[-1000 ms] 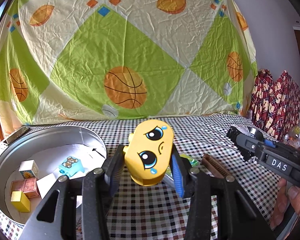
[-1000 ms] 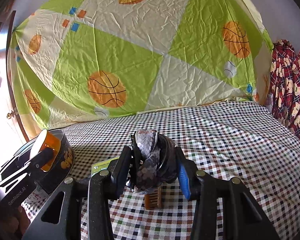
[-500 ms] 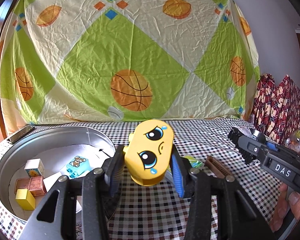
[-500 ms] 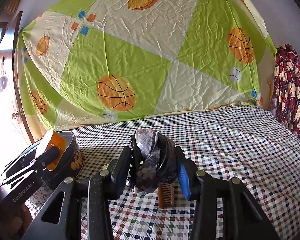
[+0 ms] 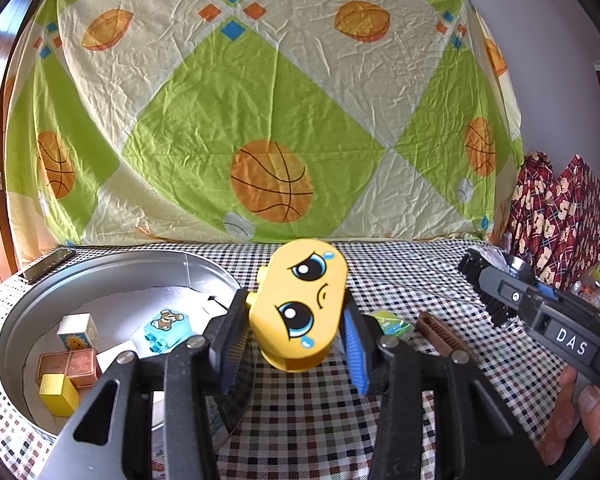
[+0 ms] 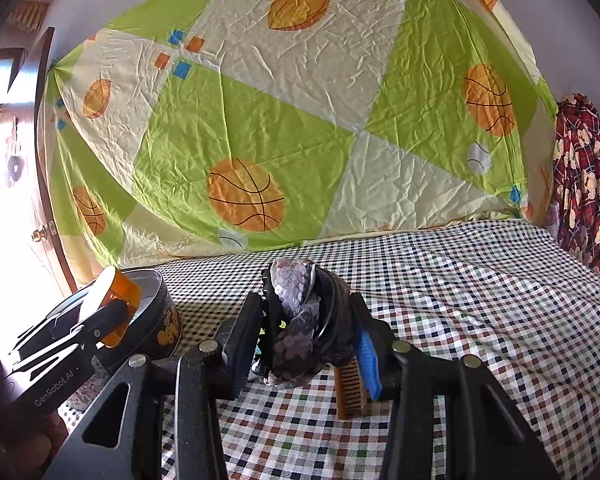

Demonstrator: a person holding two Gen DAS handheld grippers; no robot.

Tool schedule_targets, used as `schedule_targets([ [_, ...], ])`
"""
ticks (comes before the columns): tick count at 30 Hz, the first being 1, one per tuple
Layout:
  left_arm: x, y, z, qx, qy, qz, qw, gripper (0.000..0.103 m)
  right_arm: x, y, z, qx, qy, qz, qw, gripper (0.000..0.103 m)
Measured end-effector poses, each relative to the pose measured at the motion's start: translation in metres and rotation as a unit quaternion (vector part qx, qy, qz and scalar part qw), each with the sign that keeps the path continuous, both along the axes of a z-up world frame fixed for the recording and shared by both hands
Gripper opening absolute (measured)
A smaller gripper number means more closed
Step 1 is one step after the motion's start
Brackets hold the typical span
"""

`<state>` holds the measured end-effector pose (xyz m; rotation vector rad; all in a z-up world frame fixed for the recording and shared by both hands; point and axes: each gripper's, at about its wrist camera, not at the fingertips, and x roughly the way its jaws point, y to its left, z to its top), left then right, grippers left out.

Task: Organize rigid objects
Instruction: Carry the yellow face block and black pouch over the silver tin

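Observation:
My left gripper (image 5: 296, 344) is shut on a yellow crying-face toy block (image 5: 300, 304) and holds it above the checked cloth, just right of a round metal tin (image 5: 100, 264). The tin holds several toy blocks, among them a light-blue bear block (image 5: 166, 326) and a yellow cube (image 5: 58, 394). My right gripper (image 6: 306, 338) is shut on a dark crumpled sequinned bundle (image 6: 300, 320). It shows at the right in the left wrist view (image 5: 496, 292). A brown comb (image 5: 440, 332) and a green packet (image 5: 390, 322) lie on the cloth.
The brown comb (image 6: 350, 390) lies under my right gripper. The left gripper (image 6: 112, 312) and the tin (image 6: 160, 320) stand at the left of the right wrist view. A basketball-print sheet (image 5: 272, 120) hangs behind. Red patterned cloth (image 5: 556, 208) hangs at right.
Both grippers have risen a little with their loads, so the cloth and the tin sit lower in view. Both grips are unchanged.

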<state>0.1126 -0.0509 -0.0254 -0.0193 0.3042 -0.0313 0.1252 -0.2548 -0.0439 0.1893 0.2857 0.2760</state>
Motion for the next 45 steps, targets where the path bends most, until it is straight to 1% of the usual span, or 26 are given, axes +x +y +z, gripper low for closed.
schedule_targets([
  [21,-0.01,0.022,0.0,-0.018,-0.003,0.017,0.9997,0.043,-0.009,0.023,0.006,-0.007,-0.027,0.026,0.999,0.046],
  [33,-0.015,0.039,0.002,-0.024,-0.008,0.03,0.9992,0.043,-0.01,0.044,0.008,-0.014,-0.031,0.047,0.998,0.046],
  [36,-0.017,0.043,0.003,-0.02,-0.014,0.038,0.999,0.043,-0.011,0.049,0.009,-0.015,-0.033,0.052,0.998,0.046],
  [45,-0.017,0.062,0.002,-0.036,-0.008,0.05,0.9981,0.043,-0.01,0.072,0.009,-0.026,-0.033,0.072,0.997,0.046],
])
